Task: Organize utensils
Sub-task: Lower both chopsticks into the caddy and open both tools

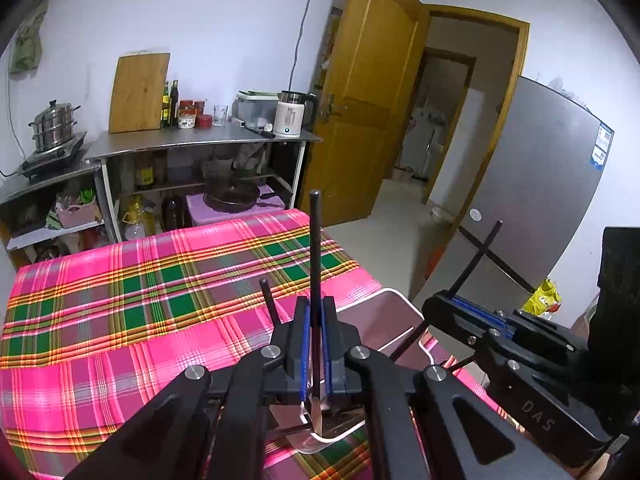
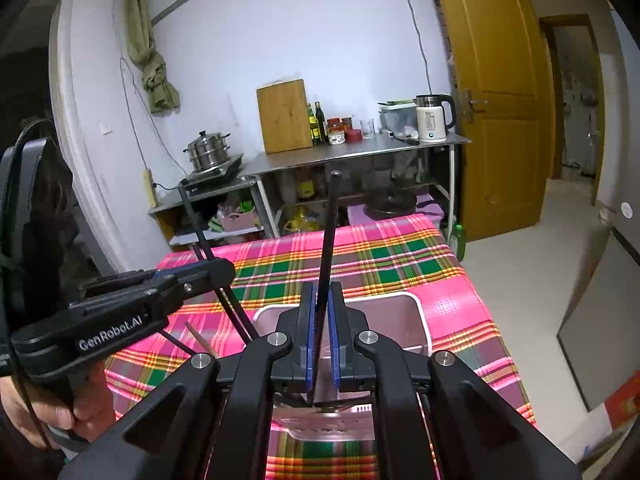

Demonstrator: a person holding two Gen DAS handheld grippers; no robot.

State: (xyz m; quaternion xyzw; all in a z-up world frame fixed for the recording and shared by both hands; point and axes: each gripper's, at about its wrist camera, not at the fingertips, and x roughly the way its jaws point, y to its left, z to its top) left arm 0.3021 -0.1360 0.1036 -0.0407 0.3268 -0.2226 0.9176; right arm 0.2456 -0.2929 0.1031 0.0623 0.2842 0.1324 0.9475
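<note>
My left gripper point(image 1: 316, 308) is shut on a thin black utensil point(image 1: 315, 240) that stands upright, its pale metal end point(image 1: 318, 420) low over the near rim of a pink bin point(image 1: 394, 292). A second black stick point(image 1: 269, 300) leans just left of the fingers. My right gripper point(image 1: 454, 300) is to the right, beside the bin. In the right wrist view, the right gripper point(image 2: 322, 292) is shut on another upright black utensil point(image 2: 330, 232) above the bin point(image 2: 420, 304). The left gripper point(image 2: 224, 270) is at the left, with a hand point(image 2: 60, 412) on its grip.
The bin sits on a table with a pink plaid cloth point(image 1: 140, 280). A brown stick point(image 2: 200, 340) lies left of the bin. Behind the table is a steel counter point(image 1: 200, 142) with a cutting board, bottles and a kettle. A fridge point(image 1: 540, 184) and an open door point(image 1: 372, 92) stand at the right.
</note>
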